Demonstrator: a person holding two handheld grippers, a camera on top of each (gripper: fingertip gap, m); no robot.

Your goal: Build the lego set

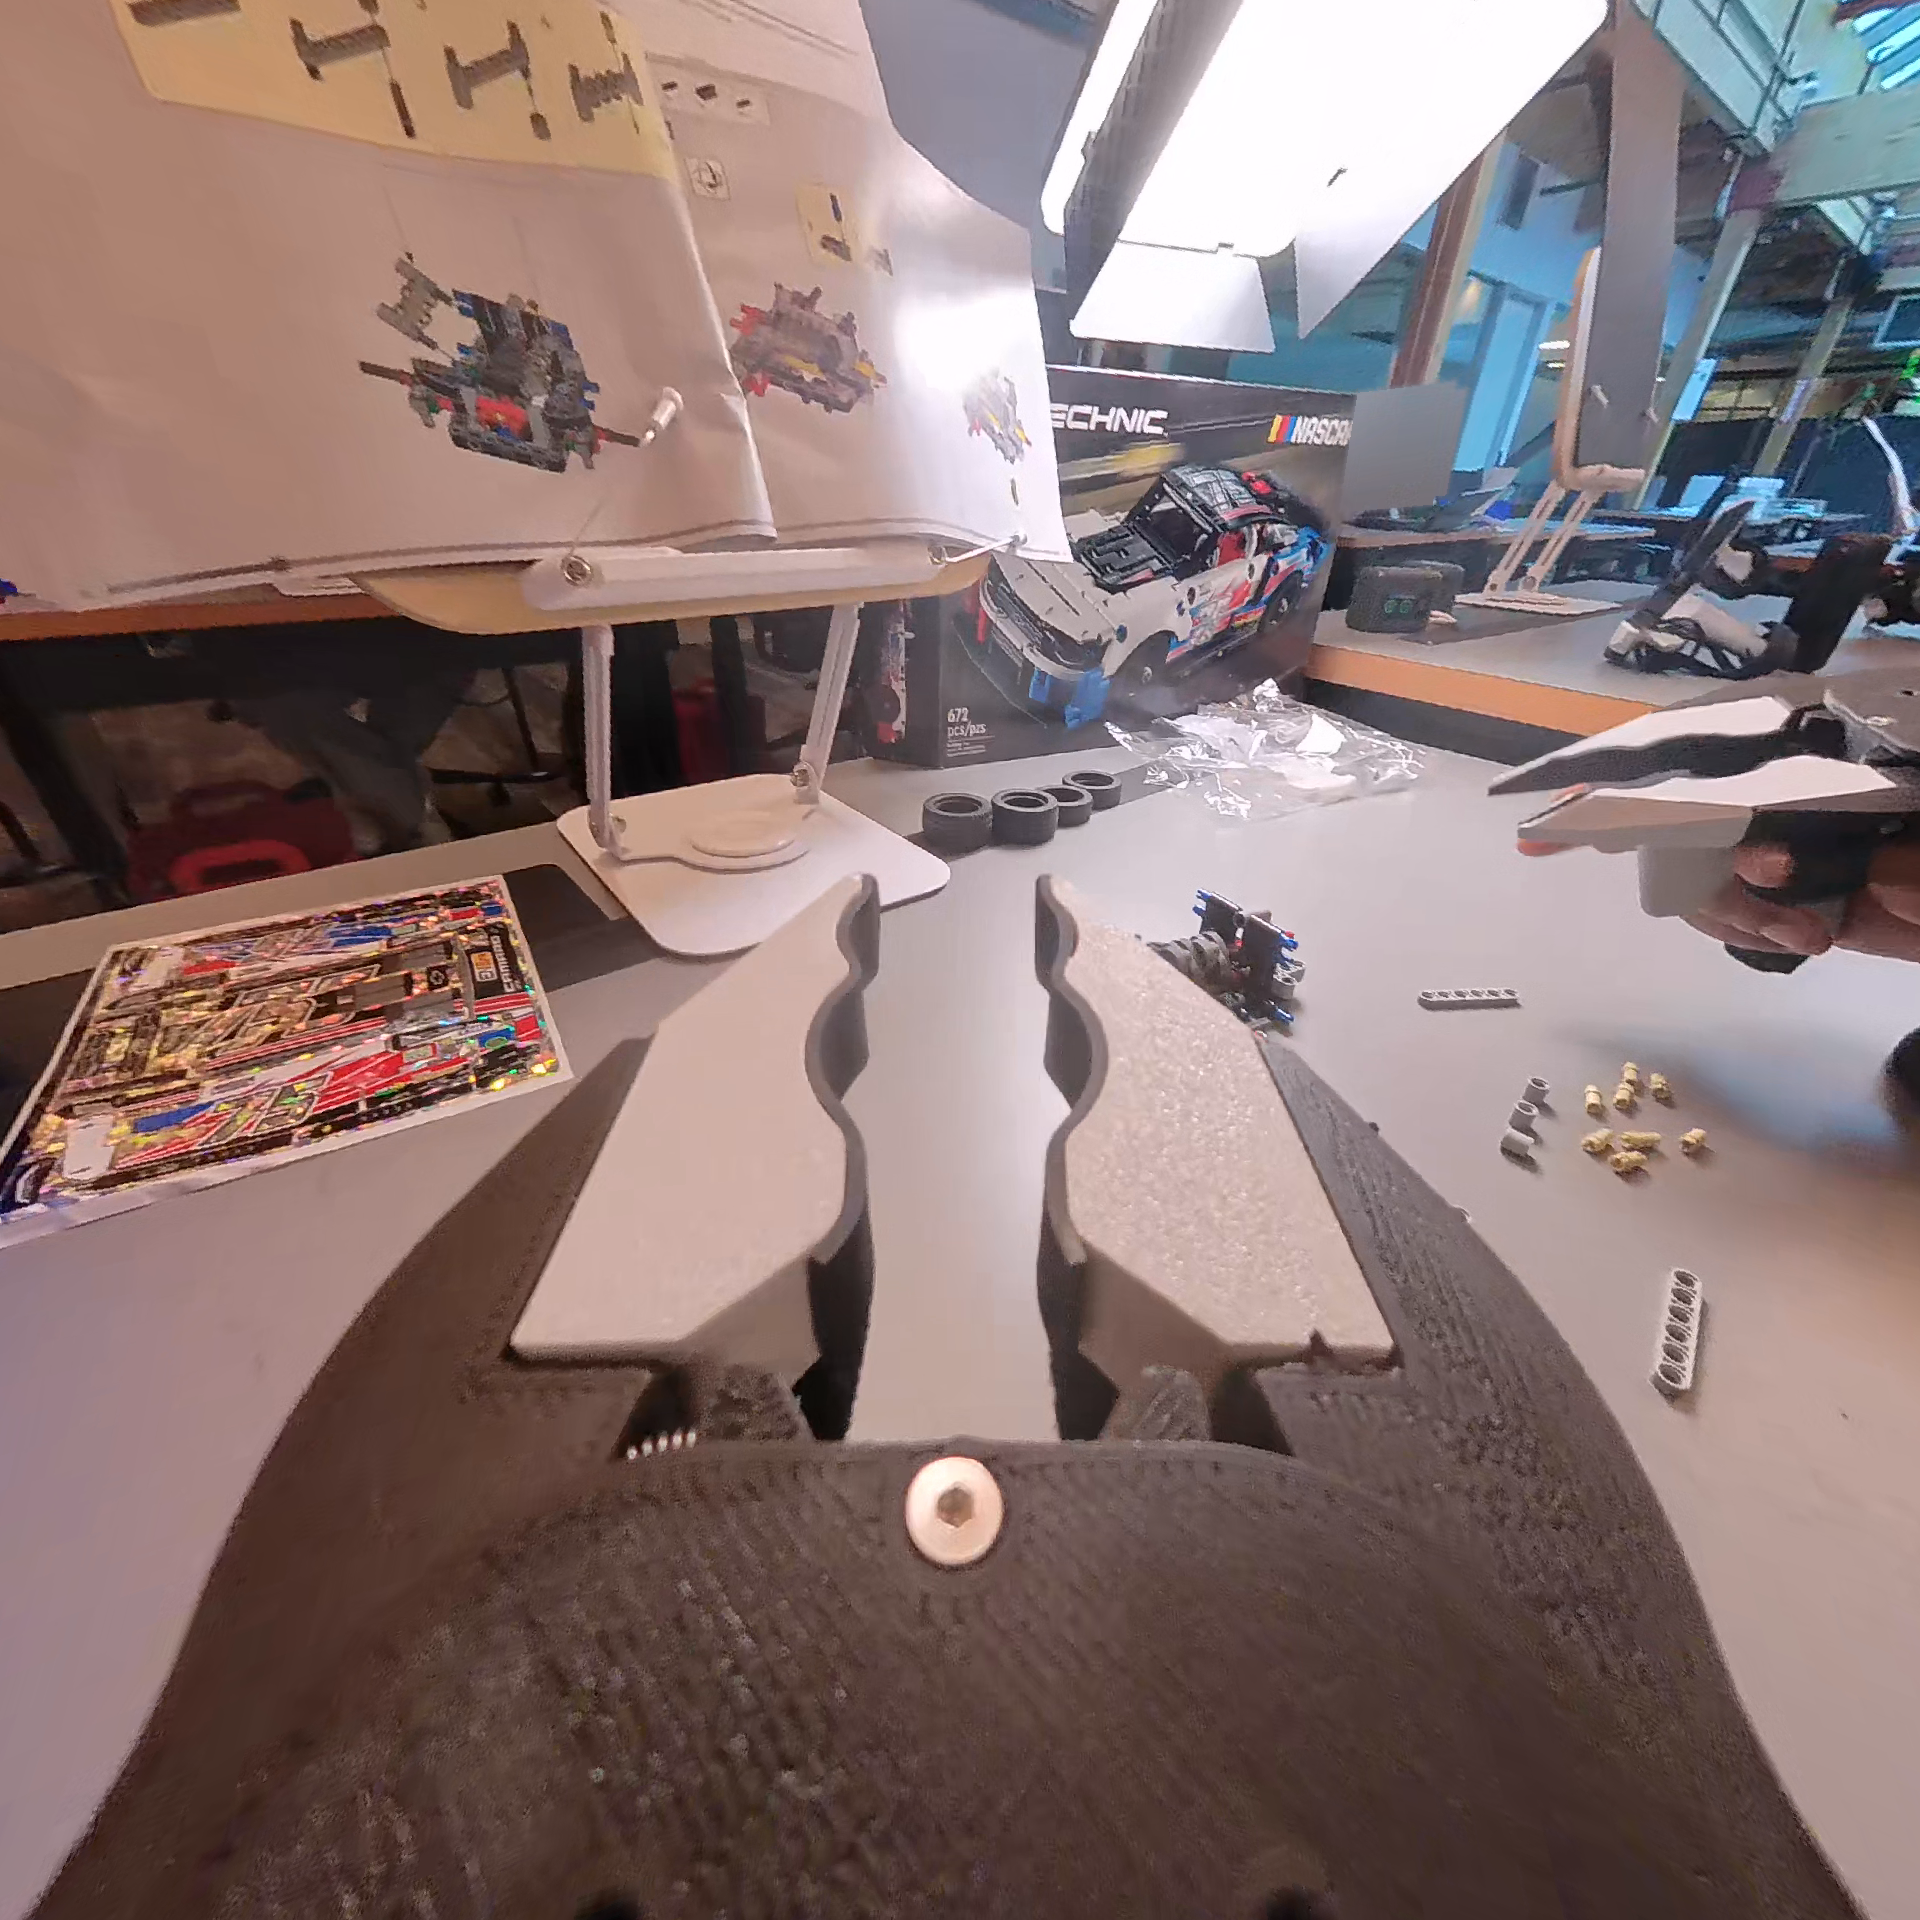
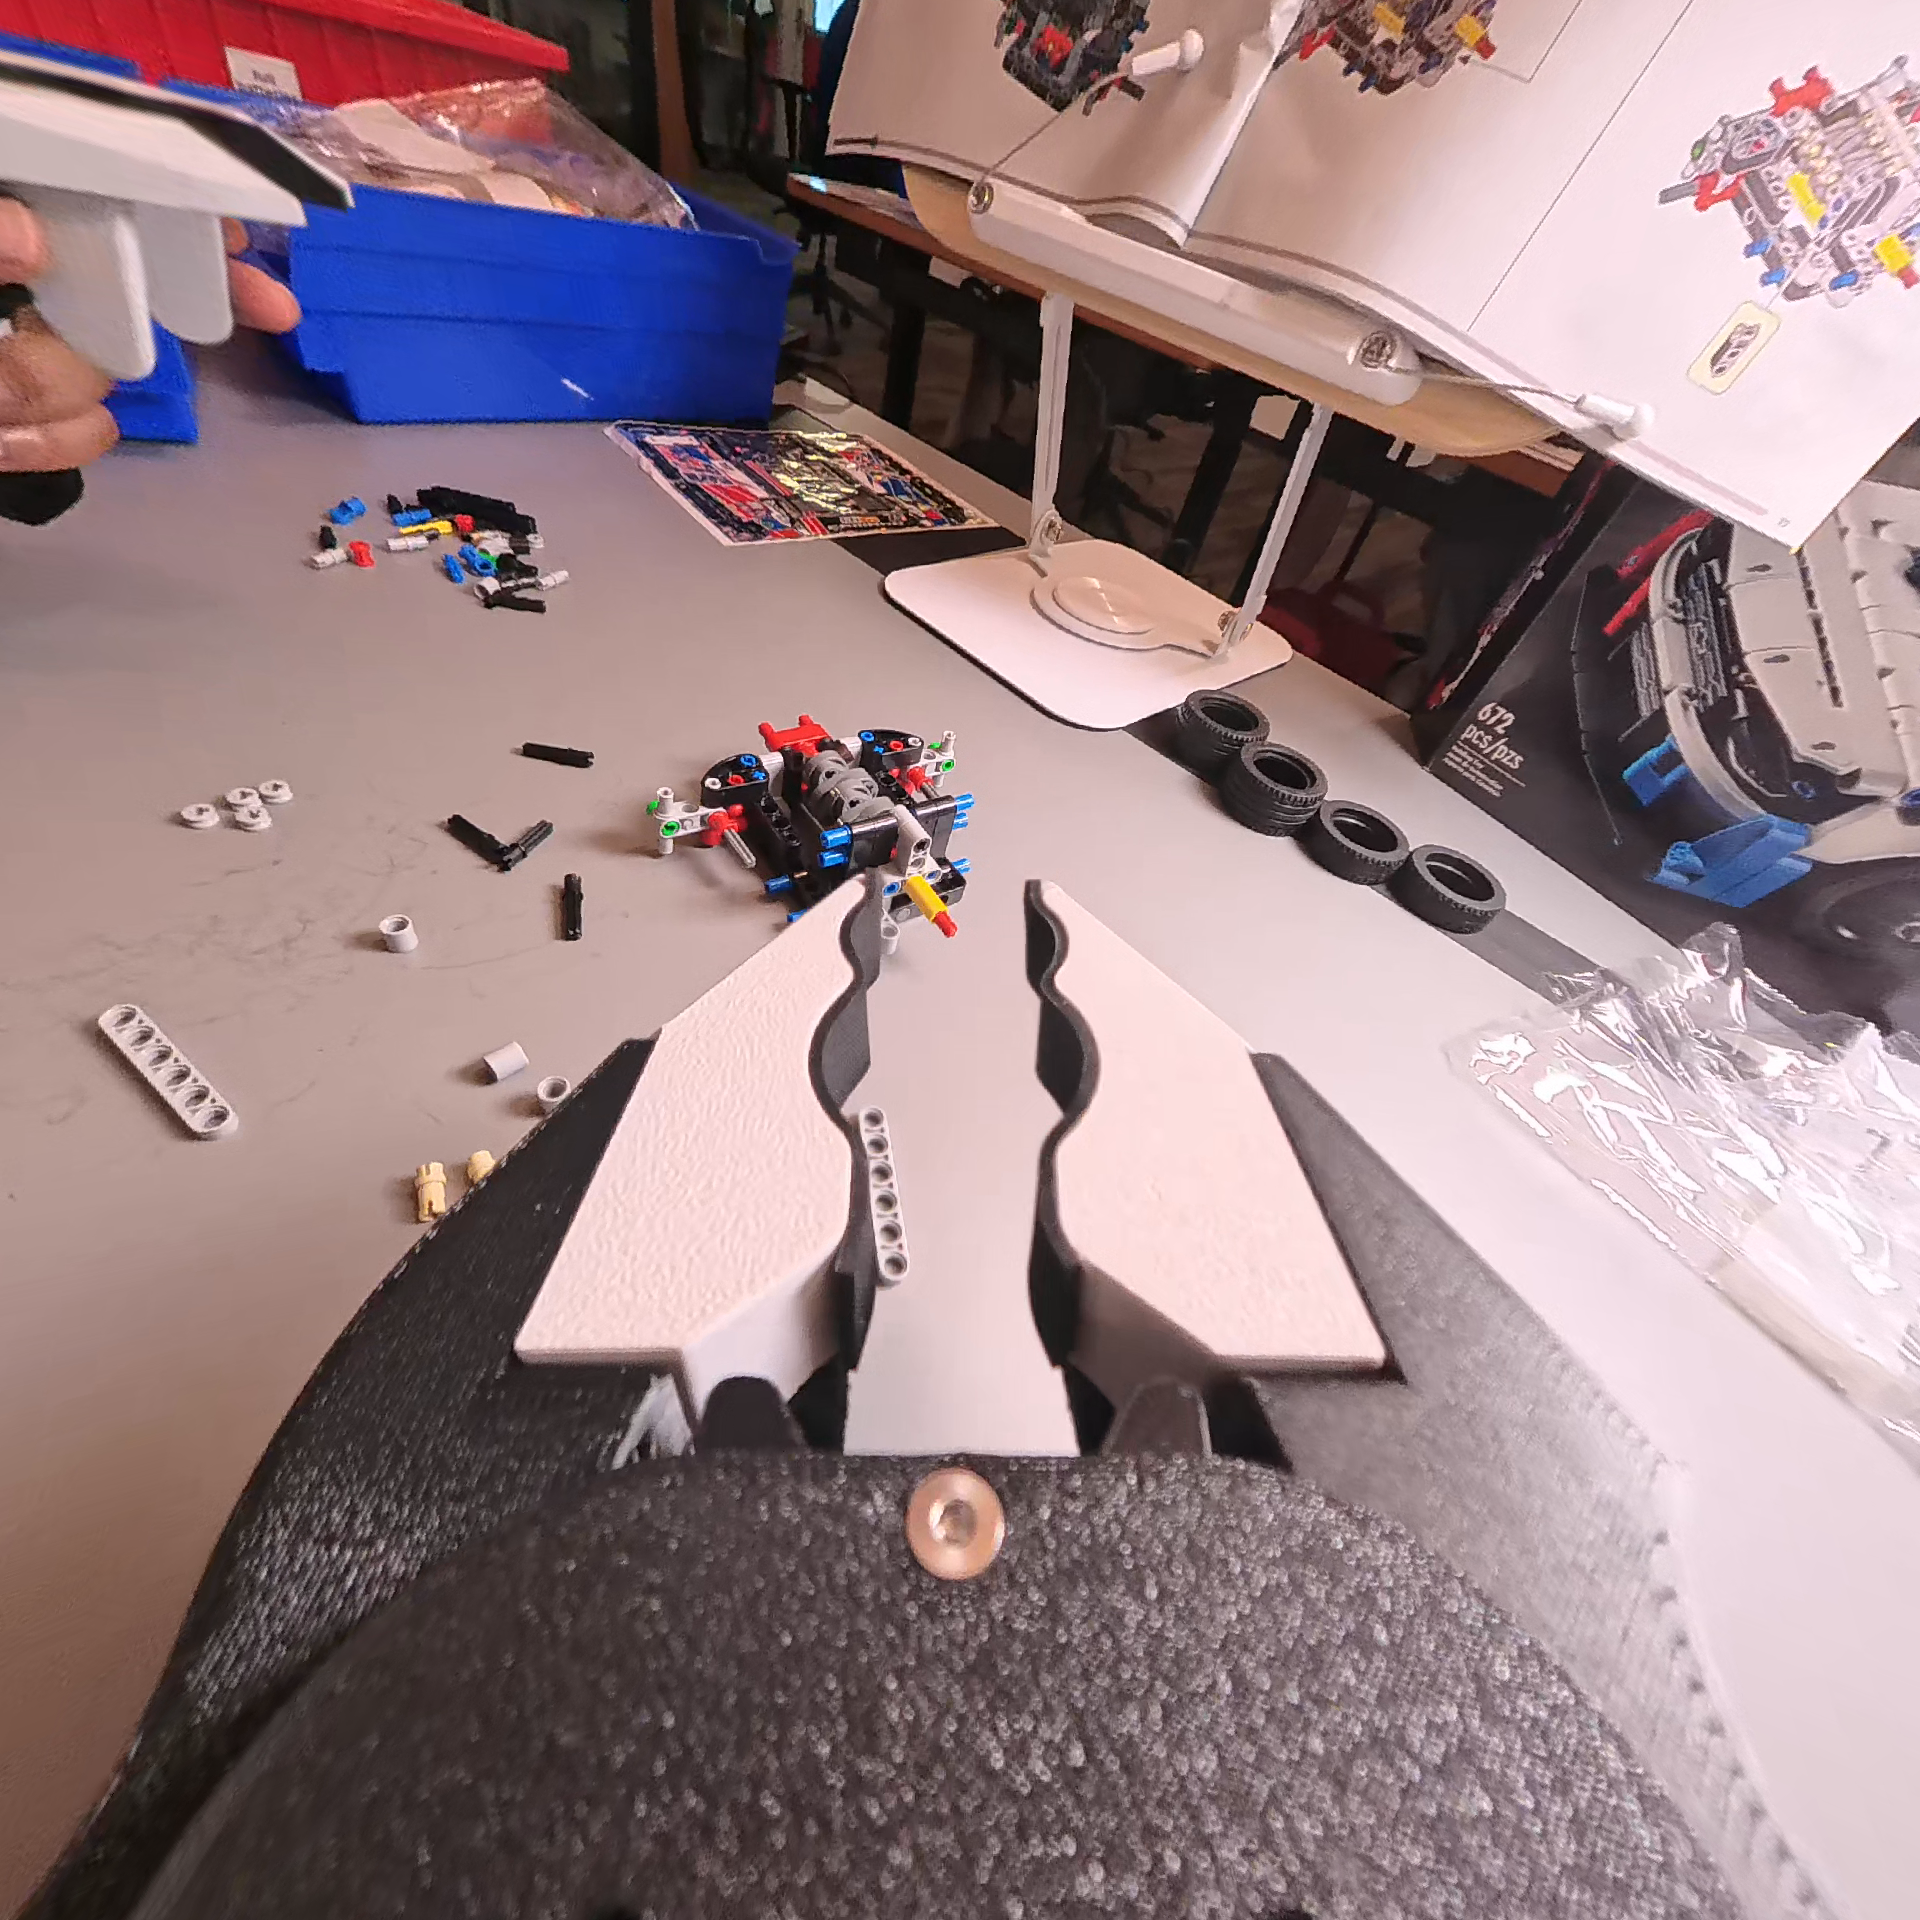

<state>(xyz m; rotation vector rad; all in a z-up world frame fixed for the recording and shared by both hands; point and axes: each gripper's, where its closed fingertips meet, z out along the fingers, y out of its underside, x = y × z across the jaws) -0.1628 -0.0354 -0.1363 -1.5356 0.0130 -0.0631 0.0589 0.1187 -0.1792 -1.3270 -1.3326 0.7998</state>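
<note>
Left gripper parted, holding nothing, right gripper likewise parted and empty just short of the half-built chassis, grey beam between its fingers only in right view, tan pins clustered right of chassis in left view.

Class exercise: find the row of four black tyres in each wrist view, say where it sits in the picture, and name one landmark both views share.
Left wrist view: the four black tyres lie upper centre, right of the white stand base.
Right wrist view: the tyres run diagonally at middle right.
Shared landmark: the stand base.
</note>
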